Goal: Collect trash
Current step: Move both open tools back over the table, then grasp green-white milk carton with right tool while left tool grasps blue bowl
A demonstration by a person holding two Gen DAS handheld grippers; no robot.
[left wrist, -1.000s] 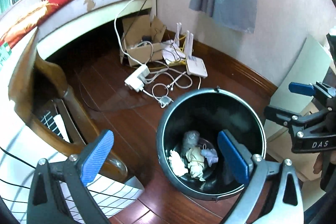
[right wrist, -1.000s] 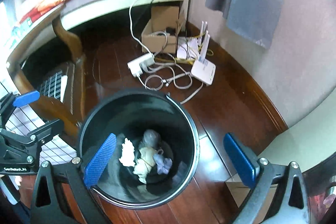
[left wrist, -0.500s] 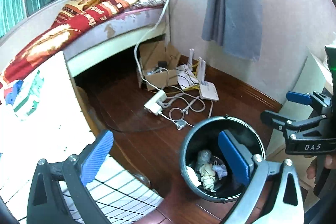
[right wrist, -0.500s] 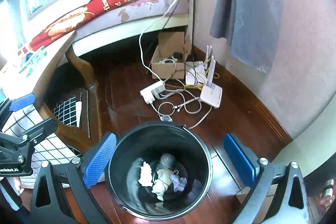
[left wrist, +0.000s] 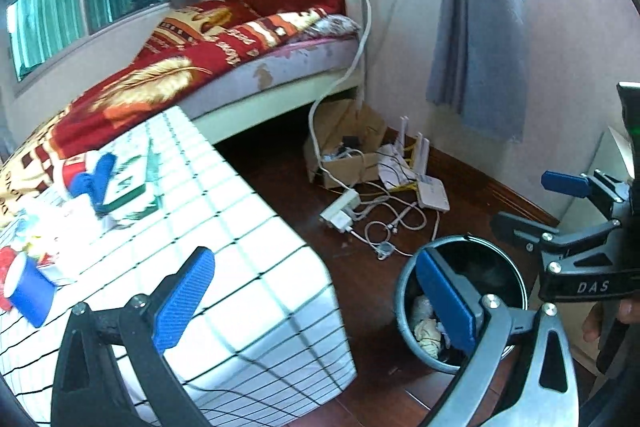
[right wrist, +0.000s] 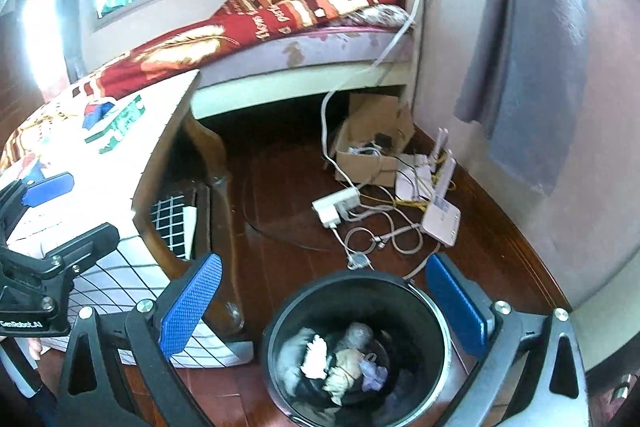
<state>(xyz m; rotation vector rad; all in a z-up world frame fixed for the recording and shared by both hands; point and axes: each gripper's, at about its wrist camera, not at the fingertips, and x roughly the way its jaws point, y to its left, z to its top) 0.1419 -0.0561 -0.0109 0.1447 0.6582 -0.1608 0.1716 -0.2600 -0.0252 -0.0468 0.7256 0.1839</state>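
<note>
A black round trash bin [right wrist: 434, 311] stands on the wooden floor and holds several crumpled wads of paper and tissue [right wrist: 340, 363]. It also shows in the left wrist view [left wrist: 404, 291]. My right gripper [right wrist: 324, 303] is open and empty, above the bin's far rim. My left gripper [left wrist: 316, 291] is open and empty, over the table's edge to the left of the bin. The right gripper also shows at the right of the left wrist view [left wrist: 532, 207]. The left gripper shows at the left of the right wrist view [right wrist: 76, 211].
A table with a white grid cloth [left wrist: 248, 227] stands left of the bin and carries a blue cup [left wrist: 28, 287] and packets [left wrist: 124, 183]. A bed [left wrist: 224, 51], a cardboard box [left wrist: 352, 147], a router and cables [left wrist: 400, 203] lie beyond. A grey curtain [left wrist: 476, 27] hangs on the wall.
Both grippers have risen and drawn back from the bin. The bin now sits lower and smaller in both views. The table top has come into view.
</note>
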